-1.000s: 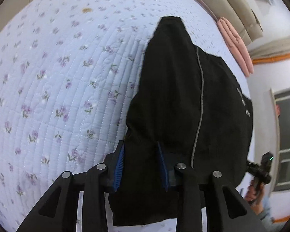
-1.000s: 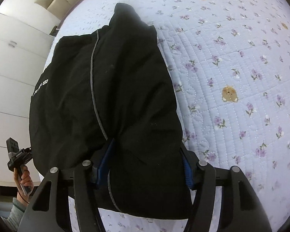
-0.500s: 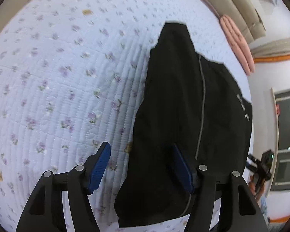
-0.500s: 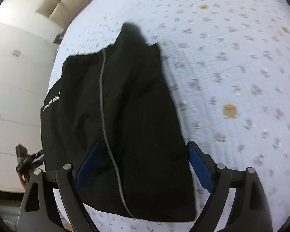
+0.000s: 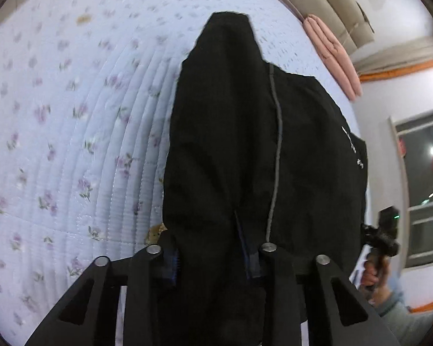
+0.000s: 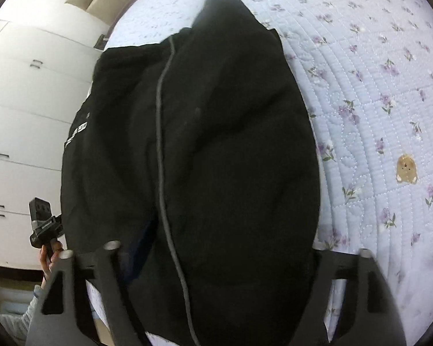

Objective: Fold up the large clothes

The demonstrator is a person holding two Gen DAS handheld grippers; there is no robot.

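Bed with pale blue floral quilt (image 5: 72,144), black garment (image 5: 231,144) spread on it, folded pink blanket (image 5: 332,54) at far edge

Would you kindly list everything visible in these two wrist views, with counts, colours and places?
black garment: one, black with a thin grey piping line and white lettering, lying lengthwise on the bed, its near end bunched at both grippers.
quilted bedspread: one, pale blue with purple flowers, under the garment.
pink folded cloth: one, pink, at the far bed edge.
white cabinets: white, beside the bed.
window: one, dark, on the wall.
left gripper: black with blue pads, fabric between its fingers.
right gripper: black, largely covered by fabric.
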